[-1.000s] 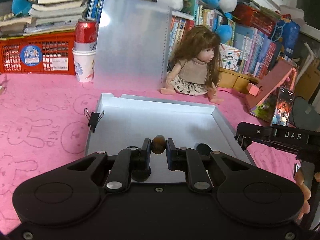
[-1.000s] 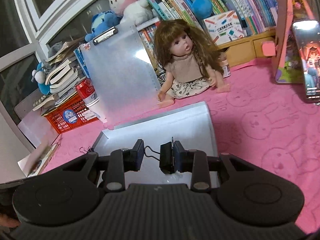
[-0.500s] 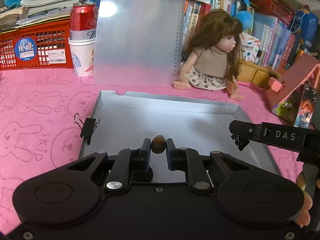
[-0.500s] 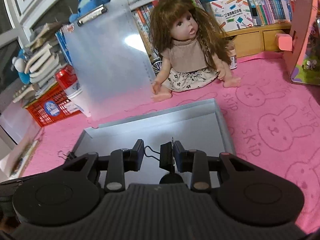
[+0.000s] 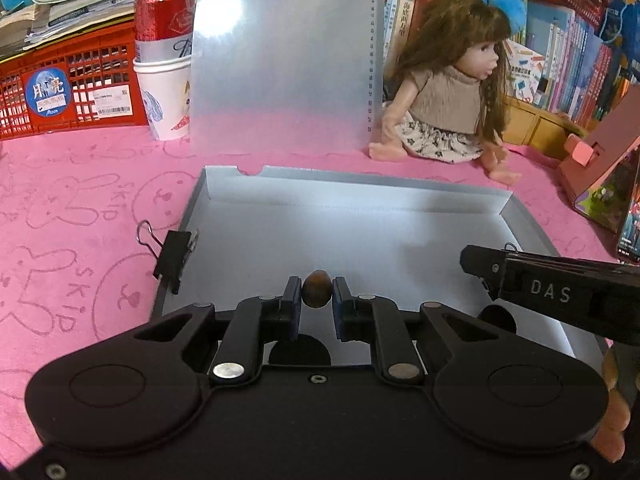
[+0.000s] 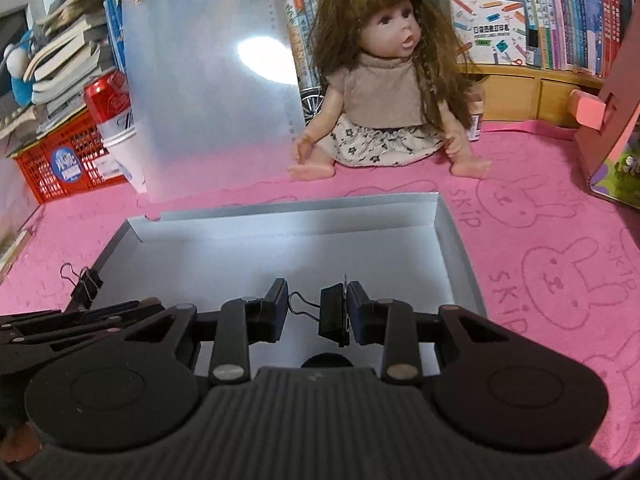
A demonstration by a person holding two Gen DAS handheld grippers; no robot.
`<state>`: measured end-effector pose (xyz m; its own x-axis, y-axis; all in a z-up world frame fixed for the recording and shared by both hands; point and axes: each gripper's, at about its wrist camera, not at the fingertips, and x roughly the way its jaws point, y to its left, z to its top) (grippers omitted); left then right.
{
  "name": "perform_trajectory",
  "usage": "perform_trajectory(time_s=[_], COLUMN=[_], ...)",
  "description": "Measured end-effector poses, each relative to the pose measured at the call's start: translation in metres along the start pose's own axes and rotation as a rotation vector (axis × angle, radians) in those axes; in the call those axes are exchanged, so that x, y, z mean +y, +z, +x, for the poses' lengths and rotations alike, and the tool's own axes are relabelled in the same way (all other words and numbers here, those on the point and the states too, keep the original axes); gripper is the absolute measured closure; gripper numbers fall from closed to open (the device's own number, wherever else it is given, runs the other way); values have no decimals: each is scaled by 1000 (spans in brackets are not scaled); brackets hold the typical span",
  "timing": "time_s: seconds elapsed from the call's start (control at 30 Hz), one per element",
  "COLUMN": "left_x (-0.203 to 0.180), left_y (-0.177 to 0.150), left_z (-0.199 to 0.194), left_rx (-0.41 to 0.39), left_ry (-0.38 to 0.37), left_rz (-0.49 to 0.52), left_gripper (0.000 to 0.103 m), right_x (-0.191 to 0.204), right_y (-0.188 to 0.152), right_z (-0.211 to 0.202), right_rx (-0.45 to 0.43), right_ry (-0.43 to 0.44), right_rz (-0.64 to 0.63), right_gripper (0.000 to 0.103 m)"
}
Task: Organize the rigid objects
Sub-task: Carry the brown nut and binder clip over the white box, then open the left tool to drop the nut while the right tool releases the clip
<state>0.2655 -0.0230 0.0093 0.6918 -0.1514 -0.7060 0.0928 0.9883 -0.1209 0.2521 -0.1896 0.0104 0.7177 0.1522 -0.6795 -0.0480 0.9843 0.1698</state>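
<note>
Left fingers clamp a smooth brown nut; right fingers clamp a black binder clip

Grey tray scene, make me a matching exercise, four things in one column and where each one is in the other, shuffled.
Things:
1. brown nut
2. binder clip with its handle to the left
3. second binder clip
4. red can

Places:
A. standing in a white paper cup
B. on the left wall of the grey tray
C. held in the left gripper
D. held in the right gripper

Pairs: 1-C, 2-D, 3-B, 4-A
</note>
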Motion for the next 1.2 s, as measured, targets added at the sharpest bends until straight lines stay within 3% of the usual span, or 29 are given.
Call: perform_trajectory(time_s=[0.2, 0.3, 0.33, 0.4, 0.47, 0.73, 0.93, 1.2], left_x=[-3, -3, -3, -2, -1, 6, 13, 10], left_y=[-6, -7, -7, -8, -10, -22, -39, -72], left_z=[3, 2, 0, -5, -12, -59, -98, -142], left_rx=[2, 2, 1, -4, -20, -100, -156, -225], left_ry=[3, 0, 1, 3, 5, -7, -22, -64], left_rz=[14, 21, 17, 15, 26, 51, 82, 119], left_gripper=[87, 86, 85, 79, 66, 48, 35, 23], right_x=[3, 2, 2, 1, 0, -9, -21, -35], right_y=[-3, -3, -4, -6, -8, -16, -32, -57], right_z=[1, 2, 1, -1, -7, -45, -86, -123], right_rx=[2, 10, 7, -1, -6, -66, -153, -192], right_ry=[2, 12, 14, 26, 34, 72, 120, 183], right_rz=[-19, -9, -2, 4, 0, -6, -5, -25], right_gripper=[66, 59, 47, 43, 39, 14, 3, 0])
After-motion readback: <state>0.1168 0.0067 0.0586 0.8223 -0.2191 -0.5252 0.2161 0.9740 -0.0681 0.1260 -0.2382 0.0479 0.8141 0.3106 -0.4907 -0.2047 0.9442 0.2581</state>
